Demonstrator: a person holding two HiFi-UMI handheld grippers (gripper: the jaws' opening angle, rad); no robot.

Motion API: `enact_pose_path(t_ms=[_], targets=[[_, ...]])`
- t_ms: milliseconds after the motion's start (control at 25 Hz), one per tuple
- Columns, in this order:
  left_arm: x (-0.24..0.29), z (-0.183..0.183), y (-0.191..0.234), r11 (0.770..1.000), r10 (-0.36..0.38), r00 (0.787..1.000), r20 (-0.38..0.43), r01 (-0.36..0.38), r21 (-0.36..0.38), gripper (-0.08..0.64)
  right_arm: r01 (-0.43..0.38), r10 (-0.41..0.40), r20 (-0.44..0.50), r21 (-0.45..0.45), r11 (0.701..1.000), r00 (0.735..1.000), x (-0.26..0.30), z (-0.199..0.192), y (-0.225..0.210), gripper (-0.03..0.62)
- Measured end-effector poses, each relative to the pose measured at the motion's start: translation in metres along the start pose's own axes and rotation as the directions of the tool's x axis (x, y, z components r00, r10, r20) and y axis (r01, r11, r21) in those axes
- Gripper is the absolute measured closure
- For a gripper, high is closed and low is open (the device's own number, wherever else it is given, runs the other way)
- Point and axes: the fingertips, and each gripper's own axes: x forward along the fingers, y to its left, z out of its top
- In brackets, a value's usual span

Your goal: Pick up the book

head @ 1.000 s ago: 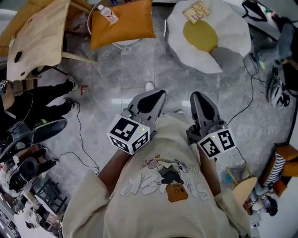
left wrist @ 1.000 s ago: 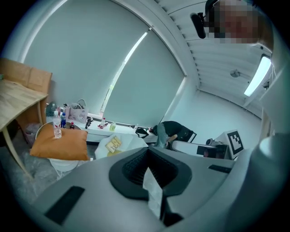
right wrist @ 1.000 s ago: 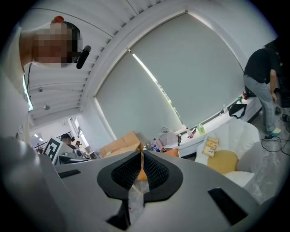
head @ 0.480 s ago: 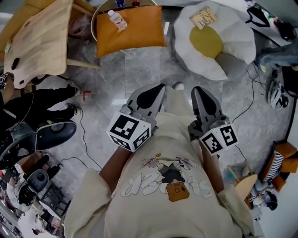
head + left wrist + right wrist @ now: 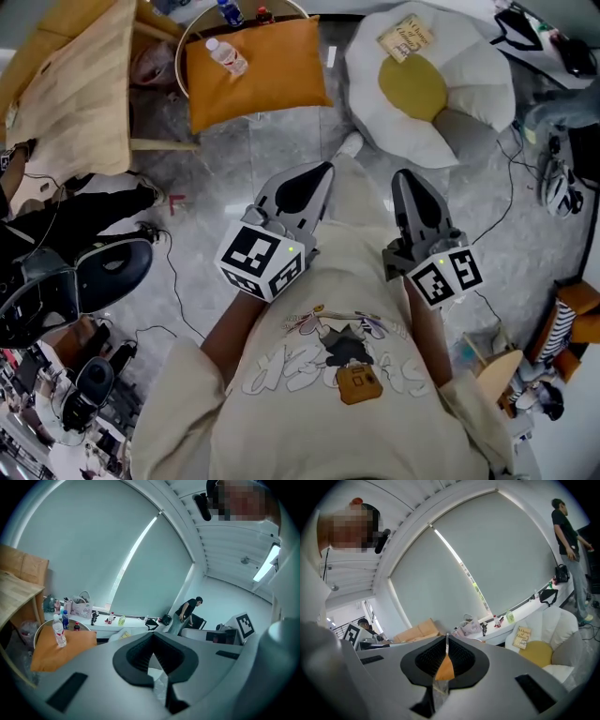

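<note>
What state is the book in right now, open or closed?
Closed. The book lies front cover up on the white edge of the egg-shaped cushion. The right gripper view also shows only its printed cover, with no pages spread.

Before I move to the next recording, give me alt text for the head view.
Seen from above, a person in a beige shirt holds the left tool and right tool forward, both shut and empty. Ahead, a book lies on a white-and-yellow cushion; a bottle rests on an orange cushion at left.
</note>
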Motion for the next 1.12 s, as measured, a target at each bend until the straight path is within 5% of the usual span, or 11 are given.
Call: enact_pose_path(t_ms=[720,1120], targets=[[0.236,0.098,0.07,0.998,-0.03,0.994,-0.105,0.034,0.043,0.554,0.06,-0.06,-0.001,0.058,0.997,0.998,0.135,0.121,-0.181,0.558],[0.315,0.113,0.083,0.996,-0.068,0.982,-0.175,0.077,0.045,0.554,0.085,-0.083,-0.03,0.069,0.994,0.996,0.162,0.144,-0.235,0.558]])
